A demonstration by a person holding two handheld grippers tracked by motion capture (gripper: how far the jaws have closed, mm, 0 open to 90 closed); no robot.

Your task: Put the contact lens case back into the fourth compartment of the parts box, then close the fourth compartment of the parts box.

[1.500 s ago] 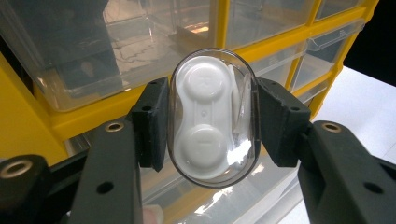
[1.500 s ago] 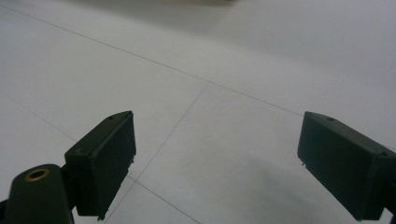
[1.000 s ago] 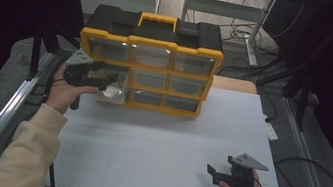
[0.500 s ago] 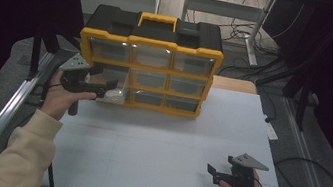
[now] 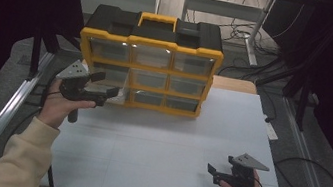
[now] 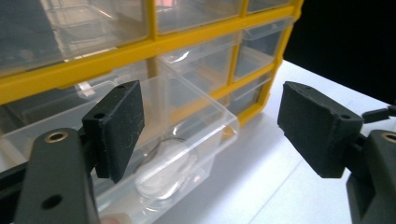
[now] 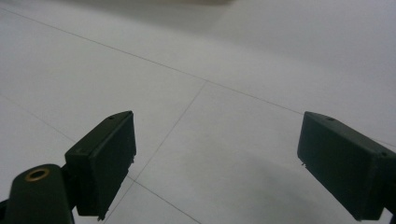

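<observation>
Since the earlier frames the left gripper has drawn back a little from the cabinet front, its jaws having just been opening, and the clear drawer now stands pulled out between them, unpressed. The white table is a broad, matte, flat sheet crossed by thin seam lines. At its far edge sits the organizer cabinet, boxy, with a yellow plastic frame, a black lid and glossy transparent drawers. The pulled-out drawer, at the cabinet's lower left, is thin see-through plastic holding a rounded, clear, shiny piece. The right gripper rests low over the table's near right, its blocky black jaws spread wide and empty.
</observation>
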